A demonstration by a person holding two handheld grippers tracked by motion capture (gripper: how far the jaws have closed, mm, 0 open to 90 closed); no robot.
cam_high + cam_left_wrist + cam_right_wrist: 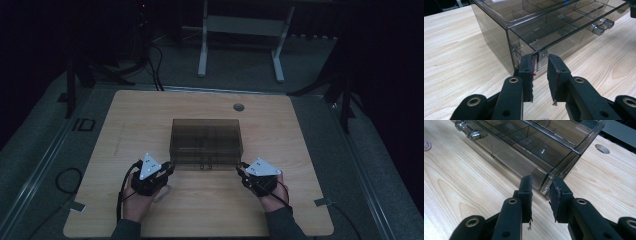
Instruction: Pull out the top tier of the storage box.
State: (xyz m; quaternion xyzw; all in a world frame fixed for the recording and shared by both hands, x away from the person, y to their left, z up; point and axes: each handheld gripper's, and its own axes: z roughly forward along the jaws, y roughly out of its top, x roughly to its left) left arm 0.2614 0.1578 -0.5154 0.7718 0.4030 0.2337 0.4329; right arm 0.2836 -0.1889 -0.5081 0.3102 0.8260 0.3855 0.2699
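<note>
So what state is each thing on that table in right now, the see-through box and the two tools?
Smoky clear drawer box: upright on the table, its drawer with two knobs pushed in.
Left tool: jaws a little apart, straddling the box's near left corner; whether the pads press on it I cannot tell.
Right tool: jaws a little apart, at the box's near right corner; grip likewise unclear.
Wooden table: level, with a cable hole.

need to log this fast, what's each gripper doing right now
left gripper: jaws part open at the near left corner of the clear drawer box, gripping nothing.
right gripper: jaws part open at its near right corner, gripping nothing.
</note>
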